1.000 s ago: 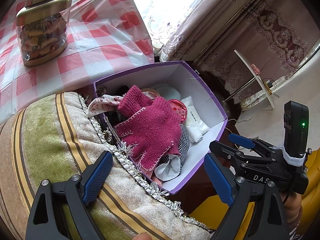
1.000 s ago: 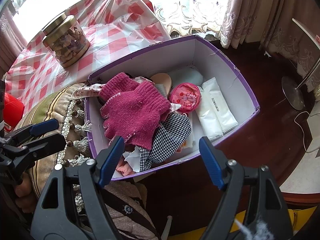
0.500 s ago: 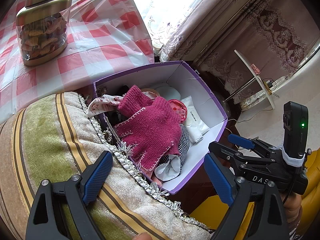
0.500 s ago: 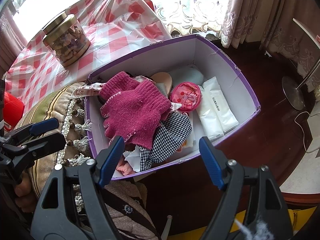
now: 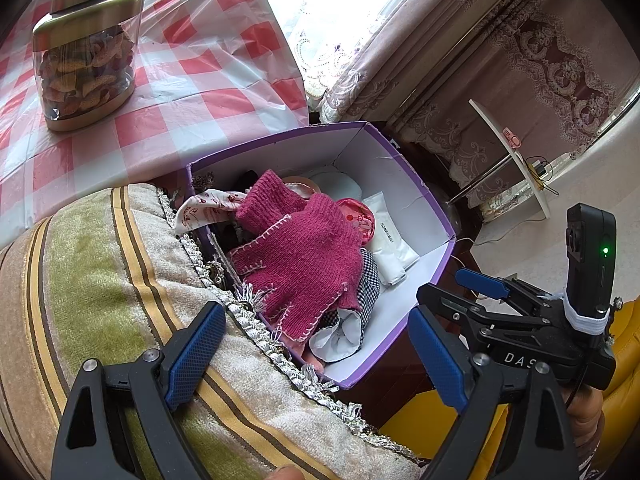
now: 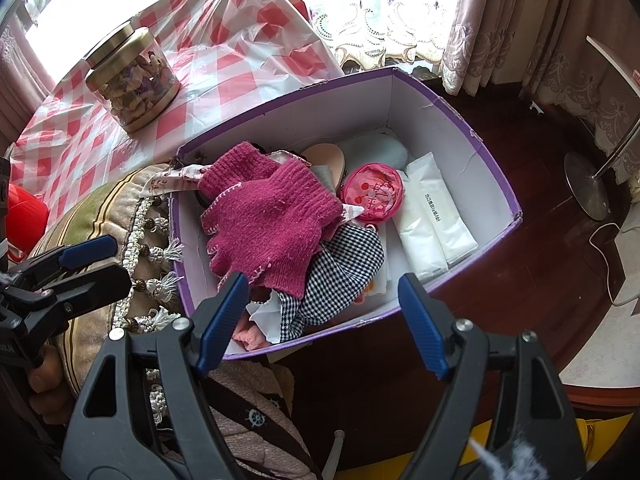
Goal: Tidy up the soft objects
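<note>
A purple box (image 6: 496,178) (image 5: 434,216) with white inner walls holds soft things. On top lies a magenta knit glove (image 6: 268,216) (image 5: 304,256), over a black-and-white checked cloth (image 6: 340,272) (image 5: 368,284). Beside them are a round pink pouch (image 6: 372,194), white packets (image 6: 436,216) (image 5: 390,240) and a pale green pad (image 6: 380,150). My right gripper (image 6: 322,322) hovers open above the box's near rim, nothing between its blue pads. My left gripper (image 5: 316,354) stands open over a striped cushion (image 5: 92,280), left of the box.
A red-and-white checked tablecloth (image 6: 224,64) (image 5: 192,80) bears a lidded glass jar (image 6: 134,76) (image 5: 86,48) behind the box. A tasselled cushion (image 6: 100,208) flanks the box's left side. Curtains (image 5: 520,60) and a lamp stand (image 6: 588,184) are on the right, over dark wood floor (image 6: 540,280).
</note>
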`<state>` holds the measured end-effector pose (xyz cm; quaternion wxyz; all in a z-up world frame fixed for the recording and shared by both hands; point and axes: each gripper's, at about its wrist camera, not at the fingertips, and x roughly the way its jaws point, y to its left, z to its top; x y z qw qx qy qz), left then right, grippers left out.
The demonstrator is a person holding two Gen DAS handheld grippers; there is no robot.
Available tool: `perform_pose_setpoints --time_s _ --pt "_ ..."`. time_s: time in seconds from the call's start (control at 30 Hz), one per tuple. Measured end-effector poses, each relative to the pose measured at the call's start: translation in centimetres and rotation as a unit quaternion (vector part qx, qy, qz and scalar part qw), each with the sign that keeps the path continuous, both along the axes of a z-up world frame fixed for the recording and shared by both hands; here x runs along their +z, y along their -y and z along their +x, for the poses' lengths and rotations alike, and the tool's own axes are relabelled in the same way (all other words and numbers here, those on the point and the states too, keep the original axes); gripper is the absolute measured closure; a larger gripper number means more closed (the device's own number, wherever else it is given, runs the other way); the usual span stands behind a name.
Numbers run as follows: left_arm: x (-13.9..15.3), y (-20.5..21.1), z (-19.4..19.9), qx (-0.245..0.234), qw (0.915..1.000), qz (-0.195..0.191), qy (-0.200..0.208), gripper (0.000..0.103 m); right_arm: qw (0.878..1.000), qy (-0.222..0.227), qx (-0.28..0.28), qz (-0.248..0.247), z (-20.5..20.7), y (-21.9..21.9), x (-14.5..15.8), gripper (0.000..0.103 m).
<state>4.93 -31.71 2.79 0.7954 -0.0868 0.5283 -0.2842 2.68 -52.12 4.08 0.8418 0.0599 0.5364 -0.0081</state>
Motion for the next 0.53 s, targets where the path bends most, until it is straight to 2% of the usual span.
perform_pose_setpoints --time_s 0.37,0.5,0.53 --pt "-0.27 -0.04 0.05 0.002 1.0000 -0.001 0.000 0.009 1.000 -0.003 -0.001 0.002 -0.10 -0.08 -0.42 0.023" --pt "-0.28 0.51 0.11 0.000 0.9999 0.011 0.008 0.009 1.000 -0.006 -0.001 0.004 -0.02 0.08 -0.59 0.023" --pt "-0.26 0.56 0.13 -0.003 0.9999 0.009 0.009 0.007 1.000 -0.006 -0.001 0.004 -0.01 0.08 -0.60 0.023"
